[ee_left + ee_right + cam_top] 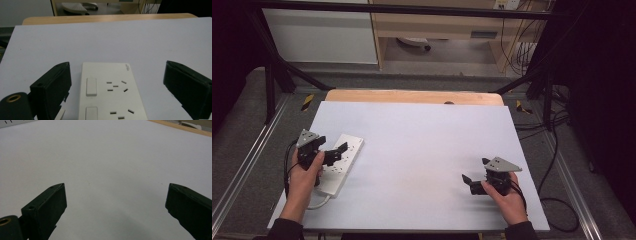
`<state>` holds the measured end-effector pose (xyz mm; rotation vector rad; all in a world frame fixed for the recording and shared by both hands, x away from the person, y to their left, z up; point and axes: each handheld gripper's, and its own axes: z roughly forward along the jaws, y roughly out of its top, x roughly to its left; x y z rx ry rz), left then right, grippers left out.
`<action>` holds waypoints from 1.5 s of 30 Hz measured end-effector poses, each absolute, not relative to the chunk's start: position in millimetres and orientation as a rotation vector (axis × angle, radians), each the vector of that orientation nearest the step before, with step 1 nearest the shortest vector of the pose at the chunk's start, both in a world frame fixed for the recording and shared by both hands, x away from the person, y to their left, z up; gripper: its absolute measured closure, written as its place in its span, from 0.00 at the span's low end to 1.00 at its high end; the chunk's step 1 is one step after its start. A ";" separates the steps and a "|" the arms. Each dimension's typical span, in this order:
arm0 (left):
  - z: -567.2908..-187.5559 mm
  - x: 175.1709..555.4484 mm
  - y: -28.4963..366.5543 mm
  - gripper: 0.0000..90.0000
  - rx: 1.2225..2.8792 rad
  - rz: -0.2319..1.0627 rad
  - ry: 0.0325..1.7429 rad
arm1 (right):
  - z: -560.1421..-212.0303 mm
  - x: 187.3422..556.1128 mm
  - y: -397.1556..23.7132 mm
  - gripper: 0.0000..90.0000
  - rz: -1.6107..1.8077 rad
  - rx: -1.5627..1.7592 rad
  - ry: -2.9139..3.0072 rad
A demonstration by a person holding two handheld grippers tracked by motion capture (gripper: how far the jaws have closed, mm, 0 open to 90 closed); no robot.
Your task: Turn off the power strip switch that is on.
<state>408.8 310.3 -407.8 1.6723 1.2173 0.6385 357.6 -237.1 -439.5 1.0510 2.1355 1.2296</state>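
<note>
One power strip [340, 164], two grippers spread wide.

Mat [422, 145]: bare from centre to right edge, open passage throughout. Obstacle: power strip [339, 162], flat at the left edge, its cord [318, 203] trailing off the near side. Left gripper [333, 154] over the strip; right gripper [474, 181] near right, well apart.

— What surrounds the desk [422, 96]?
— Grey carpet floor [242, 120], a black metal frame [272, 65], a white panel [319, 35] and a wooden cabinet [437, 25]; cables [557, 200] trail right.
</note>
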 end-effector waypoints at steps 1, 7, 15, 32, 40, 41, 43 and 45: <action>-406.4 408.0 310.2 0.09 1.662 0.636 1.212 | -439.6 357.7 -237.2 0.04 1.231 1.051 2.134; -398.2 403.0 309.7 0.09 1.634 0.644 1.186 | -439.5 357.6 -237.2 0.04 1.232 1.051 2.132; -385.5 394.6 307.6 0.08 1.617 0.650 1.139 | -439.3 357.8 -237.8 0.04 1.234 1.048 2.129; -356.1 369.6 303.3 0.07 1.594 0.620 1.062 | -438.9 357.7 -238.6 0.04 1.238 1.048 2.128; -344.2 359.4 304.1 0.07 1.606 0.616 1.059 | -439.0 358.0 -238.9 0.04 1.239 1.051 2.128; -342.5 357.3 304.5 0.07 1.604 0.619 1.063 | -438.9 357.9 -238.8 0.04 1.239 1.051 2.127; -339.5 353.6 305.5 0.07 1.603 0.617 1.059 | -438.9 357.9 -238.8 0.04 1.240 1.051 2.127; -336.6 350.5 306.1 0.07 1.602 0.612 1.060 | -438.9 358.1 -239.0 0.04 1.240 1.054 2.126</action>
